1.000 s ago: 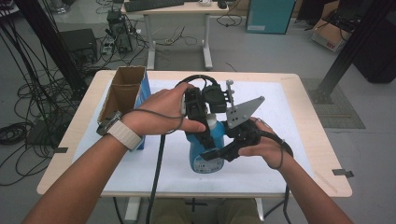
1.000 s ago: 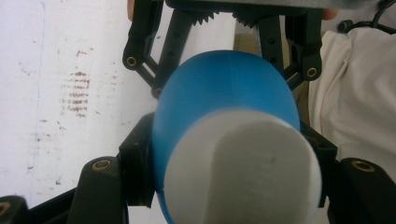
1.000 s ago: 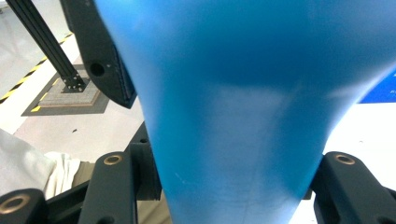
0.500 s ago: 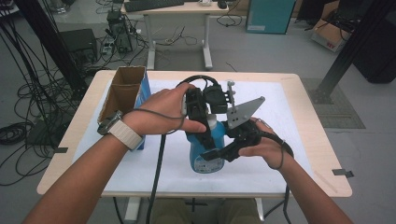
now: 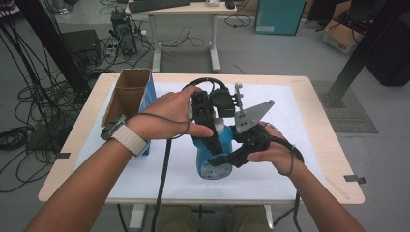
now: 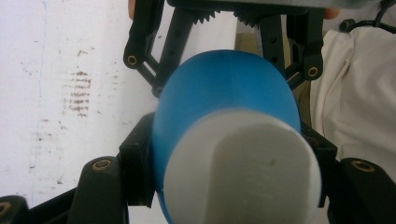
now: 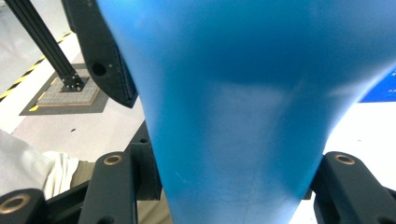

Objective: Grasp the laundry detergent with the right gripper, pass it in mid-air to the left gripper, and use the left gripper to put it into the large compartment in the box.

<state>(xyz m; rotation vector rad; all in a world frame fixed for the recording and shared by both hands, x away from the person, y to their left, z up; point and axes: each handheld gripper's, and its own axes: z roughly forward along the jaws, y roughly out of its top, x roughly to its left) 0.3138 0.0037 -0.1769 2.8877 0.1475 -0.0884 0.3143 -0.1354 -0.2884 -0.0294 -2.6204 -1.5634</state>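
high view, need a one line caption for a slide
Both grippers, left gripper and right gripper, clamp a blue bottle above the table.

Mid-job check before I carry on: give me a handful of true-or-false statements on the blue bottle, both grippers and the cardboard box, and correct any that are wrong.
1. Both grippers are clamped on the blue bottle. True: the left gripper holds it at the white cap end, the right gripper on the body.
2. The bottle stands inside the cardboard box. False: it is at the middle of the table, apart from the box.
3. The cardboard box is open at the top. True.
4. The box stands at the table's right side. False: it is at the left, beyond the person's left wrist.
5. The left gripper's jaws are spread wide with nothing between them. False: they press on the bottle.
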